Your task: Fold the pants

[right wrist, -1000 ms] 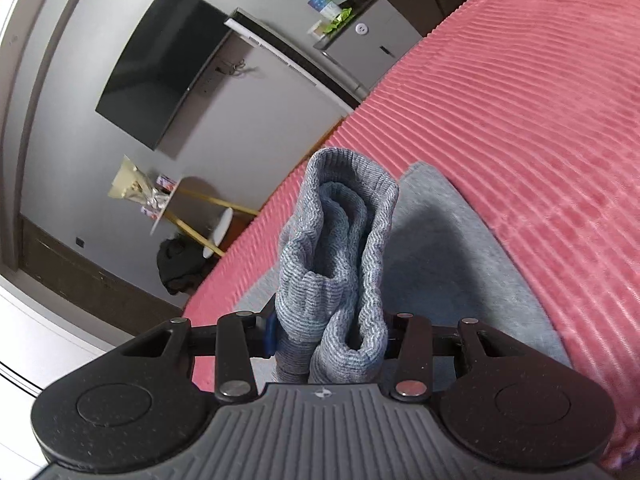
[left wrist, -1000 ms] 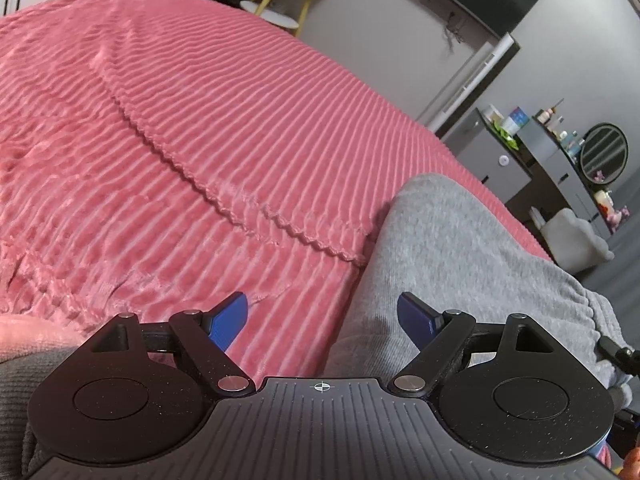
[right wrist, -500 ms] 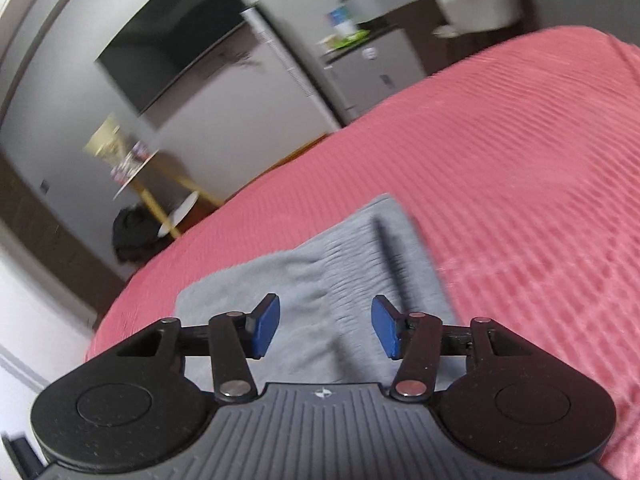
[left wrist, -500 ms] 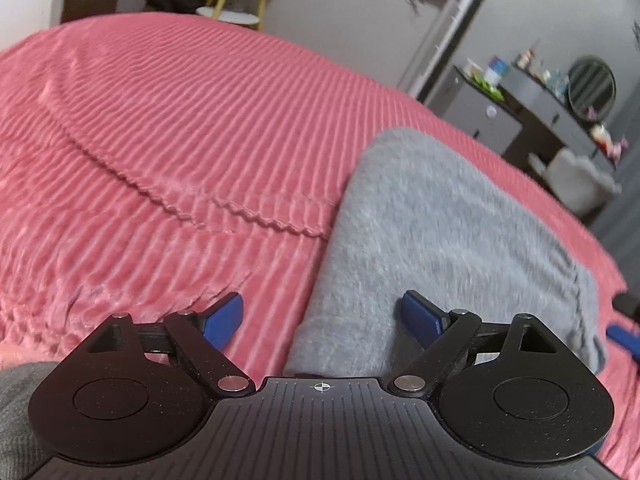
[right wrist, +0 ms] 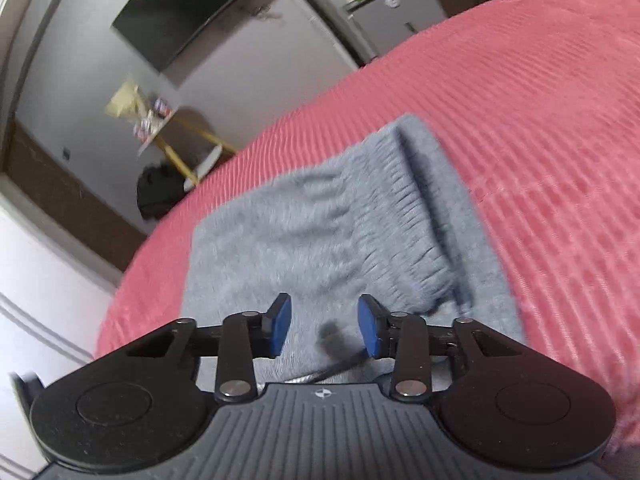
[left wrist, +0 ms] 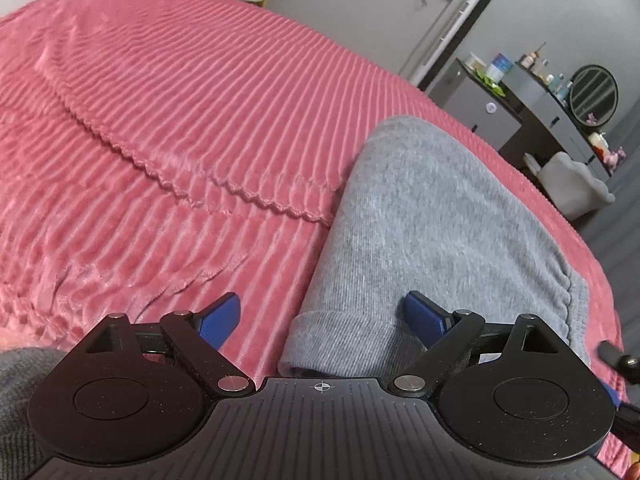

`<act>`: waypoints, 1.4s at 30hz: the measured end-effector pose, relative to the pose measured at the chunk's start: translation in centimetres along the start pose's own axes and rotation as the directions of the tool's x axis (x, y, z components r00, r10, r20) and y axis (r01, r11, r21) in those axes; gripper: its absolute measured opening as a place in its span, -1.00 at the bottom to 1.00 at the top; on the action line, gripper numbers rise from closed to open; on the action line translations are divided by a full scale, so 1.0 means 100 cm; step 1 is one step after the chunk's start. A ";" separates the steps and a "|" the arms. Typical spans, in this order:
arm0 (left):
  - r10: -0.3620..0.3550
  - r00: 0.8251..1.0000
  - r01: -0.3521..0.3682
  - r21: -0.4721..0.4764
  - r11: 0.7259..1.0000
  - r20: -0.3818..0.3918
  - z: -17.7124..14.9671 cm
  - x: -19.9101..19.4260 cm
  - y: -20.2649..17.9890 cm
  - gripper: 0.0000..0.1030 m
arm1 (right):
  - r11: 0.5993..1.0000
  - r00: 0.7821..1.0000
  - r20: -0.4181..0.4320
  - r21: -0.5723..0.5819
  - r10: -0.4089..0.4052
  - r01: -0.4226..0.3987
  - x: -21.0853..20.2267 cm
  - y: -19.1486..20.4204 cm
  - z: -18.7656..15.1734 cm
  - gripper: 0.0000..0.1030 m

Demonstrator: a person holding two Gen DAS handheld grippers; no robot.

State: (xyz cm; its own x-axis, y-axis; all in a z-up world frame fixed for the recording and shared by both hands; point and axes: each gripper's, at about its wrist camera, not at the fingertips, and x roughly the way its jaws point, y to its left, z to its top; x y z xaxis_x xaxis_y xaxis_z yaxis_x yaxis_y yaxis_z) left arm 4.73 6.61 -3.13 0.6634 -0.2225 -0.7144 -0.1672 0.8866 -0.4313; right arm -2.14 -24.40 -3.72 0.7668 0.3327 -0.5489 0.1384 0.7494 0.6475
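The grey pants (left wrist: 424,220) lie folded on the pink ribbed bedspread (left wrist: 180,120), their ribbed cuff (left wrist: 340,336) nearest me. My left gripper (left wrist: 324,316) is open and empty, its jaws wide apart over the near edge of the pants. In the right wrist view the pants (right wrist: 320,232) lie flat with the gathered waistband (right wrist: 408,216) on top. My right gripper (right wrist: 324,328) is open and empty, just above the near part of the fabric.
The bedspread (right wrist: 540,120) has a scalloped seam (left wrist: 200,184) running left of the pants. Beyond the bed stand a grey cabinet (left wrist: 484,108), a dresser with a round mirror (left wrist: 592,94), a wall TV (right wrist: 188,12) and a yellow-legged side table (right wrist: 176,140).
My right gripper let go of the bunched pants and opened; the fabric now lies flat on the bed. The left gripper stayed open and shifted slightly towards the cuff.
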 end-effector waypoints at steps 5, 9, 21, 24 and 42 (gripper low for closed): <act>-0.010 1.000 0.010 -0.017 1.000 -0.004 -0.001 0.001 0.001 0.81 | 0.979 0.999 -0.024 0.202 -0.035 0.040 -0.010 -0.041 0.004 0.24; -0.007 1.000 0.007 -0.014 1.000 0.000 -0.001 0.000 -0.001 0.82 | 0.938 0.999 -0.052 0.347 0.000 0.018 -0.007 -0.066 -0.002 0.29; 0.002 1.000 -0.002 -0.001 1.000 0.014 -0.003 0.000 -0.004 0.82 | 0.924 0.998 -0.043 0.380 0.049 -0.029 0.031 -0.055 -0.001 -0.15; -0.016 1.000 0.016 0.007 1.000 0.010 -0.002 -0.001 -0.004 0.81 | 0.968 0.999 0.012 0.247 0.044 -0.045 0.013 -0.032 0.002 -0.20; -0.195 0.964 0.214 0.089 0.973 -0.180 0.034 0.033 -0.011 0.80 | 0.990 0.990 -0.079 -0.085 -0.117 0.110 0.029 -0.041 0.044 0.63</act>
State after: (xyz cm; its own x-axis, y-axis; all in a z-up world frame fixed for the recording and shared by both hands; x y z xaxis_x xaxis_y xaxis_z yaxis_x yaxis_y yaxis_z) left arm 9.58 6.24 -3.14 0.5409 -0.4608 -0.7036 0.0438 0.8509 -0.5235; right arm 2.21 -29.05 -5.67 0.6937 0.2867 -0.6607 0.1679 0.8276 0.5355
